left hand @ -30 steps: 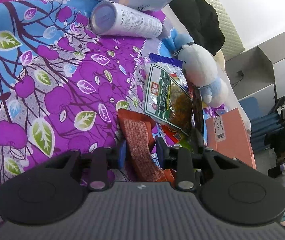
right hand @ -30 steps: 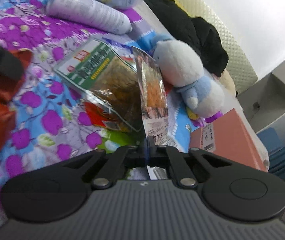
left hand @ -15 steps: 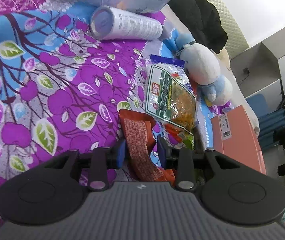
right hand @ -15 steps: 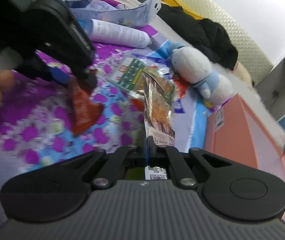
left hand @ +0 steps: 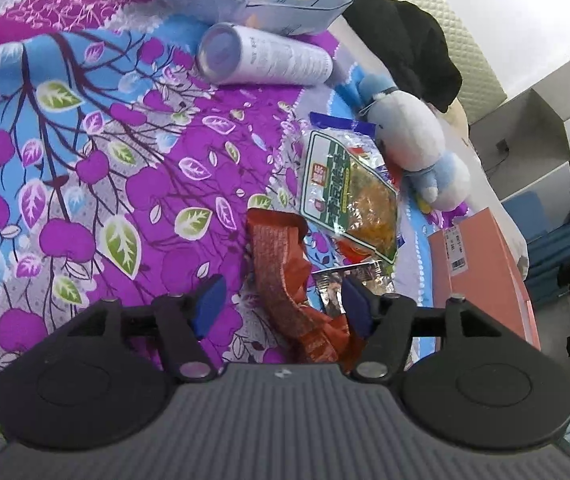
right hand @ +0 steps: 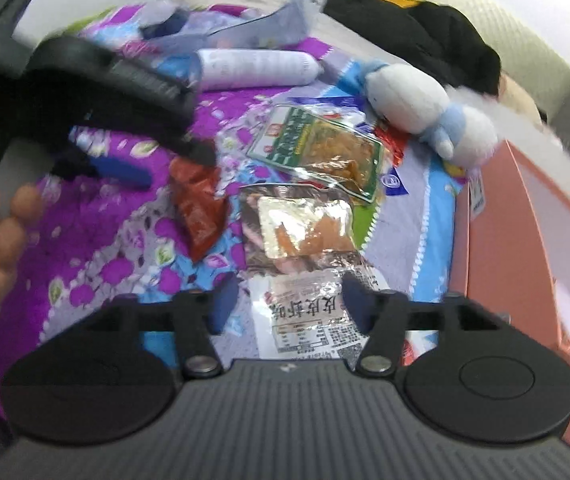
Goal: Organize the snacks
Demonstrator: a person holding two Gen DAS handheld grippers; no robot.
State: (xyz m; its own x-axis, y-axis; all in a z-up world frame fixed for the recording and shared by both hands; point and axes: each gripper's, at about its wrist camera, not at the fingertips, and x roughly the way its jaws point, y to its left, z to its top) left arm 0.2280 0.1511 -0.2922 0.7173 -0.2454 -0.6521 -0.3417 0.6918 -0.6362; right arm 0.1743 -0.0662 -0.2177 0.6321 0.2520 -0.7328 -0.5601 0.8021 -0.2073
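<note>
My left gripper point(left hand: 281, 304) has just been opening; its jaws stand apart with the red snack packet point(left hand: 285, 276) lying between them on the floral bedspread point(left hand: 85, 160), its right blue pad point(left hand: 355, 308) at the packet's crumpled edge. My right gripper point(right hand: 285, 300) has likewise just been opening, and the clear shrimp-snack pouch point(right hand: 305, 264) lies flat between its spread jaws, white label toward me with Chinese characters I cannot fully read. Beyond sit a green-labelled snack bag point(right hand: 317, 144), a plush toy point(right hand: 413, 104) and a white tube point(right hand: 253, 66); an orange box point(right hand: 525, 240) stands right.
</note>
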